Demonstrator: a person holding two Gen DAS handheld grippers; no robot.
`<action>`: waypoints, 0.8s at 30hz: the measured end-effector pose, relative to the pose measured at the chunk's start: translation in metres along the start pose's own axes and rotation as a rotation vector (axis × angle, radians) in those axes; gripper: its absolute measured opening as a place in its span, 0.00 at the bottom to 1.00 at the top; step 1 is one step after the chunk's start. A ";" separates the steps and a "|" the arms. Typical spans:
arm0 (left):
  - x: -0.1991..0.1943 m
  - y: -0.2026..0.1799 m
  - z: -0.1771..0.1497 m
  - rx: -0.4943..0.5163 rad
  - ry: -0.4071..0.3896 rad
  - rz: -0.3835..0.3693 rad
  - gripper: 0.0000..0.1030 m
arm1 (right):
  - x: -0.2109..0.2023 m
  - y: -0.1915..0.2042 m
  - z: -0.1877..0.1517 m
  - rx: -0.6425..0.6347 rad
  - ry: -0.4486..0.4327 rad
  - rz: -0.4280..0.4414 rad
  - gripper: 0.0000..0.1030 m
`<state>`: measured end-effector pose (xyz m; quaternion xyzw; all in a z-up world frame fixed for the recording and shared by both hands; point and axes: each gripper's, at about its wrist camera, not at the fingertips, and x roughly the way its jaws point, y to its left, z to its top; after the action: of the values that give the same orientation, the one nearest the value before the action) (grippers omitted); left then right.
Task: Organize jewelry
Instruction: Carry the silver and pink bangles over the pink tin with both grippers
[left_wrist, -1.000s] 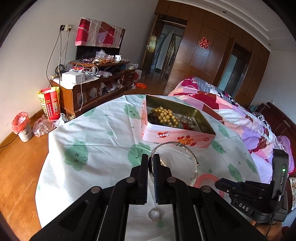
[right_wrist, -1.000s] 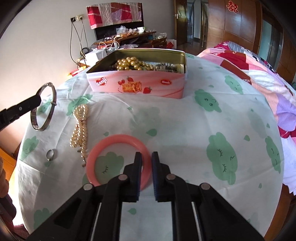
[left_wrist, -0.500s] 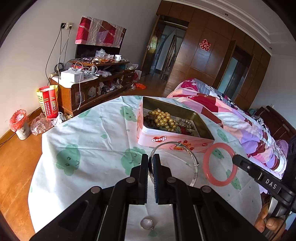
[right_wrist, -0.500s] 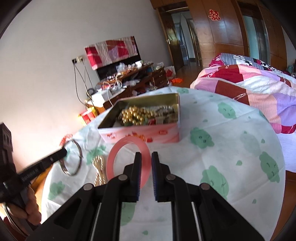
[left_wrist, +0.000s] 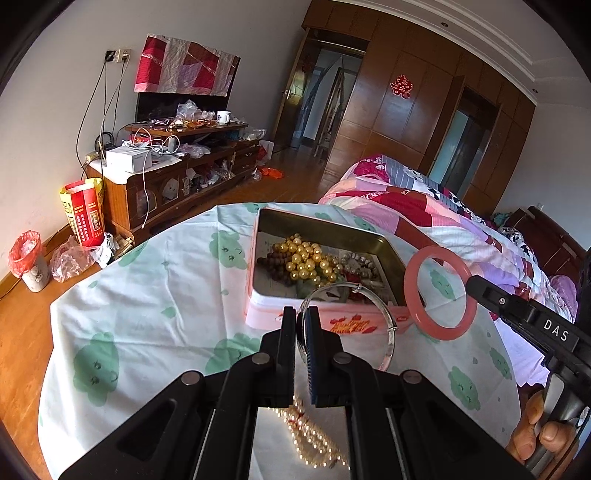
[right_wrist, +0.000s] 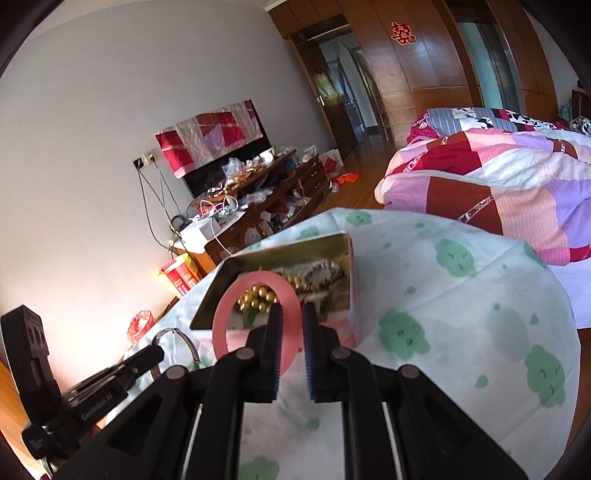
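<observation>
My left gripper (left_wrist: 303, 314) is shut on a thin silver bangle (left_wrist: 384, 325), held above the table just in front of the pink tin (left_wrist: 325, 221). The tin is open and holds gold beads (left_wrist: 306, 258) and other jewelry. My right gripper (right_wrist: 292, 314) is shut on a pink bangle (right_wrist: 219, 321), held upright in the air at the tin's (right_wrist: 288, 247) near corner. In the left wrist view the pink bangle (left_wrist: 410, 291) hangs to the right of the tin. A pearl necklace (left_wrist: 314, 439) lies on the cloth under my left gripper.
The round table wears a white cloth with green prints (right_wrist: 443, 295). A bed with a patchwork quilt (left_wrist: 424, 206) stands close behind on the right. A cluttered TV cabinet (left_wrist: 166, 184) is along the left wall. A person's hand (left_wrist: 535, 432) grips the right handle.
The right gripper has lifted the pink bangle off the cloth and carried it up to the tin, rolling as it rose. The left gripper has moved closer to the tin with the silver bangle.
</observation>
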<state>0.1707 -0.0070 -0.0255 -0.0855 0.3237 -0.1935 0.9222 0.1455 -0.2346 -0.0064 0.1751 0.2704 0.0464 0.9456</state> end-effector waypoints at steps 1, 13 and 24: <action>0.002 0.000 0.002 0.000 -0.001 -0.001 0.04 | 0.001 0.000 0.002 0.001 -0.001 0.001 0.13; 0.044 -0.003 0.044 0.025 -0.026 0.026 0.04 | 0.040 -0.015 0.030 0.072 -0.029 -0.018 0.13; 0.099 -0.008 0.052 0.050 0.075 0.083 0.04 | 0.093 -0.033 0.034 0.141 0.030 -0.083 0.13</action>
<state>0.2722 -0.0533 -0.0393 -0.0418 0.3562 -0.1662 0.9186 0.2423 -0.2588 -0.0371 0.2292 0.2942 -0.0095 0.9278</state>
